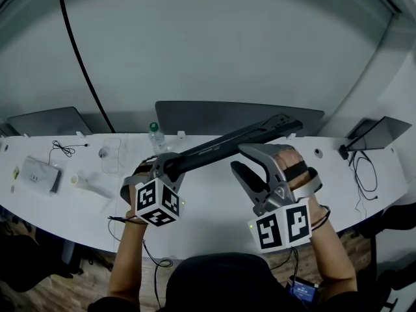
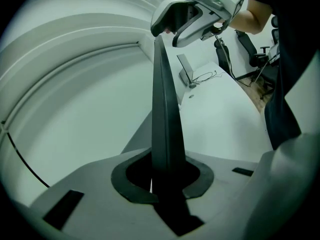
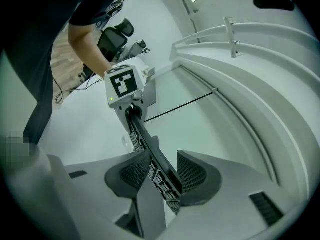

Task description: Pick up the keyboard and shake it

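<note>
— What are your left gripper's (image 2: 162,176) jaws doing?
— They're closed tight on the end of the slim black keyboard (image 2: 162,109), which runs edge-on up the frame's centre.
— And your right gripper (image 3: 162,171)?
— Its jaws sit wider, and both meshed pads (image 3: 192,173) bear on the keyboard slanting between them. In the head view it's held mid-frame, above the white table (image 1: 214,207).

keyboard (image 1: 224,146) over desk (image 1: 214,203), bottle (image 1: 156,136) behind its left end
</note>
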Motion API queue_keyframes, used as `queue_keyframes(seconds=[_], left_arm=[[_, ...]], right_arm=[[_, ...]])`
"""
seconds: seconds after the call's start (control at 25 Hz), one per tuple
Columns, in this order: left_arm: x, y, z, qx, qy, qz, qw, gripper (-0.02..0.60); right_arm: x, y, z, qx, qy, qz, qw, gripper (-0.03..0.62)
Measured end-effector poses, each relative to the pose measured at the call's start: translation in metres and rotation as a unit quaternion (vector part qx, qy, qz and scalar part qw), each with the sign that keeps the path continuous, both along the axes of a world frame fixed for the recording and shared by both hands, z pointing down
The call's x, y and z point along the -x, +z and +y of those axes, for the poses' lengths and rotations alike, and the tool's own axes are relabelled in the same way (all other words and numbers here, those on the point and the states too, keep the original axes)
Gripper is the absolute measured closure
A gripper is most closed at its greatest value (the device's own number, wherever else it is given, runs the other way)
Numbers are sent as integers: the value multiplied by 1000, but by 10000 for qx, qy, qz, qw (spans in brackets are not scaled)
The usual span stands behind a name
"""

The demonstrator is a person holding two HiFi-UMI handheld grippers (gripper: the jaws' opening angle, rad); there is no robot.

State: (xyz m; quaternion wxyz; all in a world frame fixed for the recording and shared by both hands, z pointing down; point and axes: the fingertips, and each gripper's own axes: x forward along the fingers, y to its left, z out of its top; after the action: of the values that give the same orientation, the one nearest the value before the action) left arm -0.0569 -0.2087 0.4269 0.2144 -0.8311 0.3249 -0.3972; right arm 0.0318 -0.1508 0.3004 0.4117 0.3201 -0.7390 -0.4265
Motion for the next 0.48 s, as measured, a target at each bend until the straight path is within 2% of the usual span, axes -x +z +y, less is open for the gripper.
queue_keyframes(seconds=[0.24, 0.48], left_arm=[[1, 5, 2, -217, -11, -529, 9984, 491], [-3, 11, 3, -231, 35, -700, 9973, 491]], right_arm=[[0, 25, -6, 31, 137, 561, 9983, 434], [-1, 53, -14, 202, 232, 947, 9950, 434]])
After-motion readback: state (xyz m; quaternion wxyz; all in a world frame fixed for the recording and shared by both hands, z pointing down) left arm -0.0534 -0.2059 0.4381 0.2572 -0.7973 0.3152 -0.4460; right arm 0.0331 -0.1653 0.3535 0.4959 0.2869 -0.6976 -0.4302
